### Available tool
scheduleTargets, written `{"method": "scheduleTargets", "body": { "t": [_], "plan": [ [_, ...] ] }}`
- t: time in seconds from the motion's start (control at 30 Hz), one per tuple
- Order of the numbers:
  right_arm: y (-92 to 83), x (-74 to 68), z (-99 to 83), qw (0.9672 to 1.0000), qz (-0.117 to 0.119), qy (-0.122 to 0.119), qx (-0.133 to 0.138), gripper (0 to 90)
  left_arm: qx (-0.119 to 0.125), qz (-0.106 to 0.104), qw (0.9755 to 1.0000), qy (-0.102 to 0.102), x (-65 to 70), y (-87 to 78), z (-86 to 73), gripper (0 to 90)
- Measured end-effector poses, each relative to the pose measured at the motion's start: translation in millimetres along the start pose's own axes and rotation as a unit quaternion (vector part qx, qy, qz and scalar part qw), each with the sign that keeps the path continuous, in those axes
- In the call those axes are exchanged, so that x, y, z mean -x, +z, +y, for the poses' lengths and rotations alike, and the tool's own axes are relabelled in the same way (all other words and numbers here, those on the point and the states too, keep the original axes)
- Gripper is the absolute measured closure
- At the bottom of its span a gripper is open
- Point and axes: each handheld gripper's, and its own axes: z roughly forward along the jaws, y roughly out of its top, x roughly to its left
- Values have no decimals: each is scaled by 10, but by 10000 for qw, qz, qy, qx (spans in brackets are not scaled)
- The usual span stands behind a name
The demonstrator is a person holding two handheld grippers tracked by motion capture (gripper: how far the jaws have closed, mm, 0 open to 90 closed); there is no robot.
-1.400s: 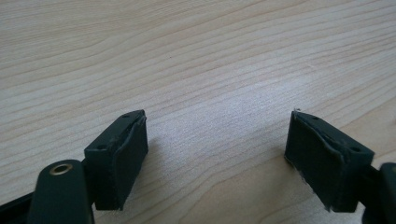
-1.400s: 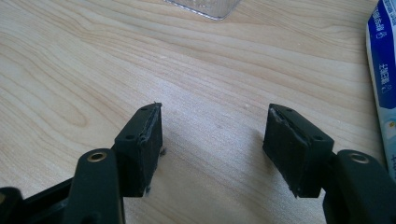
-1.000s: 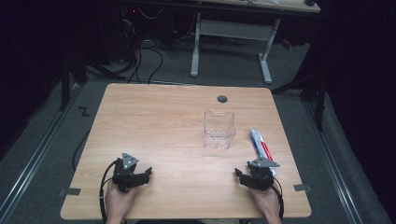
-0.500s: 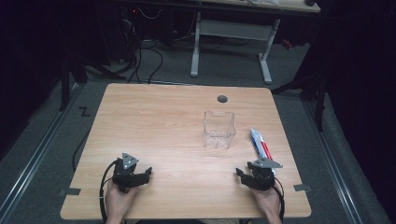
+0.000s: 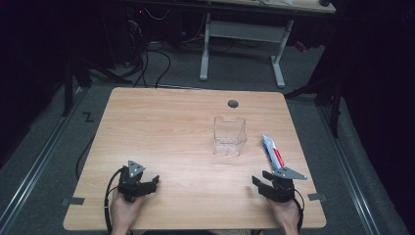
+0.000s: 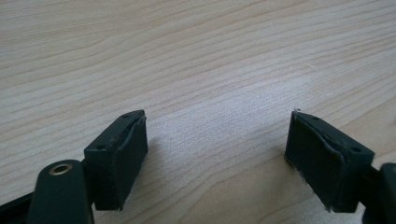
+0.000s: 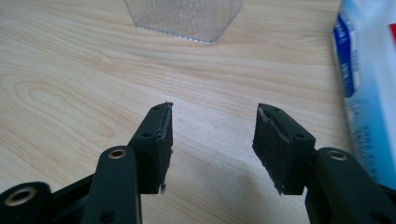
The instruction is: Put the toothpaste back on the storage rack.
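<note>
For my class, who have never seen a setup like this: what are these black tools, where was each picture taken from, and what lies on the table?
A person sits at a wooden table and holds a hand tool in each hand: the left gripper and the right gripper. Each has two black jaws.

The high view looks down from above. The two close-up views come from cameras riding on each gripper, looking along its jaws.

On the table stand a clear plastic container and, to its right, a toothpaste tube lying flat.

Nothing is held. The left gripper's jaws stand wide open; the right gripper's jaws have just been closing, with only bare wood between them.
</note>
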Motion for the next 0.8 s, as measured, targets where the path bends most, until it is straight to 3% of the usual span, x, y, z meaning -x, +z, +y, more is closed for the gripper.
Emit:
{"method": "scheduleTargets", "body": {
  "t": [0.8],
  "plan": [
    [-258, 144, 137, 9997, -205, -87, 43, 535, -4, -7, 10000, 3, 0, 0, 0, 210]
  ]
}}
